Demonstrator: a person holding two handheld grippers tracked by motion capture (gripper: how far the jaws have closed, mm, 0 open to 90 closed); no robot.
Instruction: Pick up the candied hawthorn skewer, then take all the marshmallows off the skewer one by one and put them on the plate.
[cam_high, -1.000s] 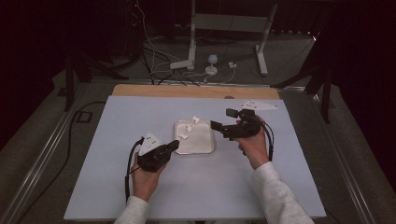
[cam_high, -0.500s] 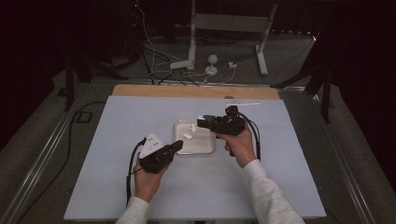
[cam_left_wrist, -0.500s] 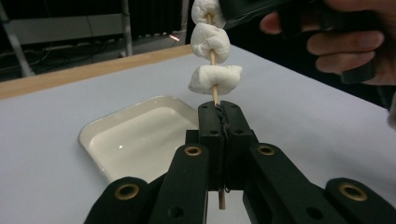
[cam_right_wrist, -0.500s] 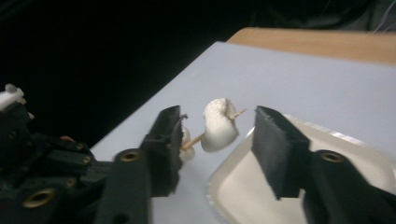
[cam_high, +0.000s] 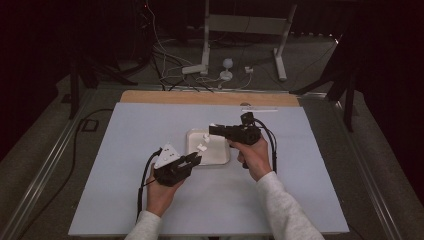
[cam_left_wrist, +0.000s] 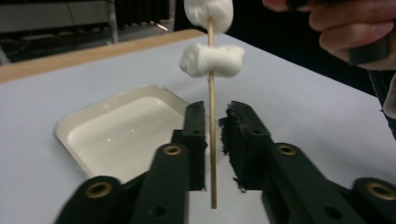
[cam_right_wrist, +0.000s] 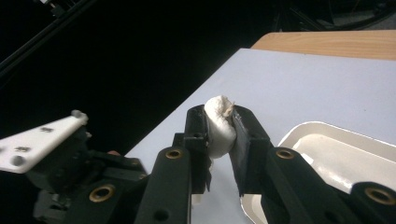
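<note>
While L tool (cam_left_wrist: 214, 154) grips skewer (cam_left_wrist: 211, 126) upright, R tool (cam_right_wrist: 219, 140) pinches marshmallow (cam_right_wrist: 219, 123) above.

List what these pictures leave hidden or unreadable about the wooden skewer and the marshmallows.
- Thin wooden skewer top: cut off by the upper edge, left gripper view.
- Top white marshmallow: partly cropped by that edge.
- Squeezed white marshmallow in the right gripper: sides covered by its jaws.
- High view: the skewer is too small to trace.

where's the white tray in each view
high view: white tray at table centre, between the two grippers.
left gripper view: left of the jaws, behind them.
right gripper view: lower right corner.
Shared landmark: the wooden strip along the table's far edge.
</note>
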